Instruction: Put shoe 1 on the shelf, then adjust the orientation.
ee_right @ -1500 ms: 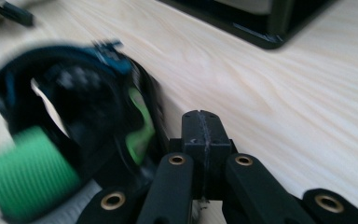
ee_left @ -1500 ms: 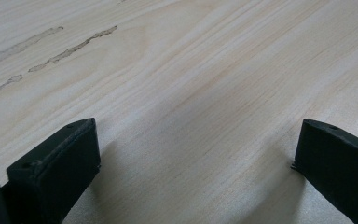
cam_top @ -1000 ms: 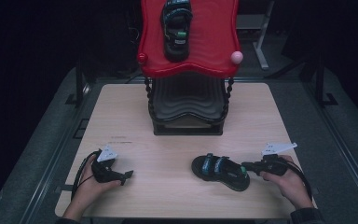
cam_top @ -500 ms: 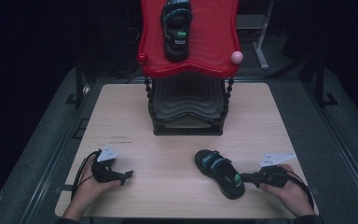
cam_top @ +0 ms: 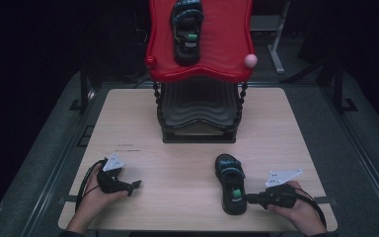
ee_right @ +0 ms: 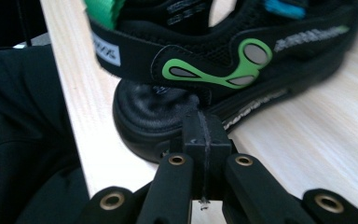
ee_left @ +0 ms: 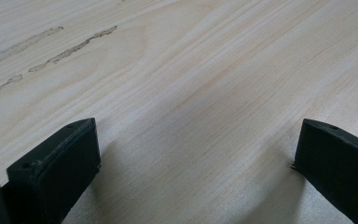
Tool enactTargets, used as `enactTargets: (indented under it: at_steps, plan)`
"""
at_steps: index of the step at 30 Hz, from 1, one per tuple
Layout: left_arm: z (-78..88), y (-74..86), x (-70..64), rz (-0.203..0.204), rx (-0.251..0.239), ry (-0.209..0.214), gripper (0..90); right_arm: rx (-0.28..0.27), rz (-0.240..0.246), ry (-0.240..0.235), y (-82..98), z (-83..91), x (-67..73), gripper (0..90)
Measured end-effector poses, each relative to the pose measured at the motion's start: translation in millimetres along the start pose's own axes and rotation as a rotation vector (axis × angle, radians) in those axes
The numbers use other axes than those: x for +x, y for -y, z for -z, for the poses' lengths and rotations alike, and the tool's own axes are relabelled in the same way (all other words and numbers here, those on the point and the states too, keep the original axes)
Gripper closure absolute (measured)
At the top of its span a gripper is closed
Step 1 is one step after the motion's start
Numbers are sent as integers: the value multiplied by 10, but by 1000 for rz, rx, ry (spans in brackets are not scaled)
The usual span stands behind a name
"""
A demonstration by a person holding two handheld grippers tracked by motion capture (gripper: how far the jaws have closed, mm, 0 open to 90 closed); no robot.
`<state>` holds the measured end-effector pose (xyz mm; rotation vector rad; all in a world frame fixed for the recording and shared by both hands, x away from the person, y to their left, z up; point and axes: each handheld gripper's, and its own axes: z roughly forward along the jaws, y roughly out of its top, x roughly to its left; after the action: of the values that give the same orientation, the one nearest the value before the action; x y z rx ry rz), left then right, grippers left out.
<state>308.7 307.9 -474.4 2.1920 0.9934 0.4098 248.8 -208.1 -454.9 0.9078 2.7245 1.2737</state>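
A black sports sandal with green and blue trim [cam_top: 231,182] lies on the near right part of a pale wooden table [cam_top: 286,133], toe pointing away from the person and heel towards the near edge. The right gripper [cam_top: 250,198], held in the person's right hand [cam_top: 296,210], points left at the sandal's heel; its black jaws are pressed fully together, tip against the rim of the sole. In the right gripper view [ee_right: 204,133] the closed jaws meet at the sole's edge just below the green-marked heel strap [ee_right: 214,70], though whether they pinch any of the rim between them cannot be told.

On the near left of the table, the left gripper [cam_top: 134,185] rests in the person's left hand [cam_top: 96,197], well apart from the sandal. The left gripper view shows its two black jaws standing wide, with bare wood grain [ee_left: 200,93] between them and nothing held.

At the far middle of the table stands a black ribbed rack [cam_top: 197,111] topped by a glossy red wavy-edged tray [cam_top: 227,34]. A second matching black sandal [cam_top: 186,29] lies on that tray, left of centre, and a pink ball knob [cam_top: 250,60] marks the tray's right front corner.
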Motion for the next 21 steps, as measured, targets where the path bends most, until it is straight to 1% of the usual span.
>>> enactTargets:
  at_steps: [4,6,7,8,10,11,12,13,14,15,16,17,18,21]
  plan:
    - [0,0,0,0,0,0,0,2,13,-7,-12,-23,32,900]
    - [0,0,0,0,0,0,0,-3,6,-11,-7,-12,23,900]
    - [0,0,0,0,0,0,0,-17,-4,-5,-8,5,13,899]
    - [0,0,0,0,0,0,0,-38,-13,4,-13,32,-5,895]
    - [0,0,0,0,0,0,0,-94,-38,42,-26,102,-49,823]
    - [0,0,0,0,0,0,0,-111,-43,55,-32,131,-64,805]
    - [0,0,0,0,0,0,0,-147,-57,77,-42,178,-87,753]
    - [0,0,0,0,0,0,0,-183,-67,97,-51,213,-110,734]
    - [0,0,0,0,0,0,0,-211,-75,103,-59,249,-123,721]
    - [0,0,0,0,0,0,0,-241,-86,109,-69,281,-134,678]
    - [0,0,0,0,0,0,0,-241,-86,109,-69,281,-134,678]
    - [0,0,0,0,0,0,0,-303,-103,105,-97,331,-163,583]
    - [0,0,0,0,0,0,0,-319,-108,107,-109,339,-167,546]
    - [0,-1,0,0,0,0,0,-359,-109,102,-164,334,-184,486]
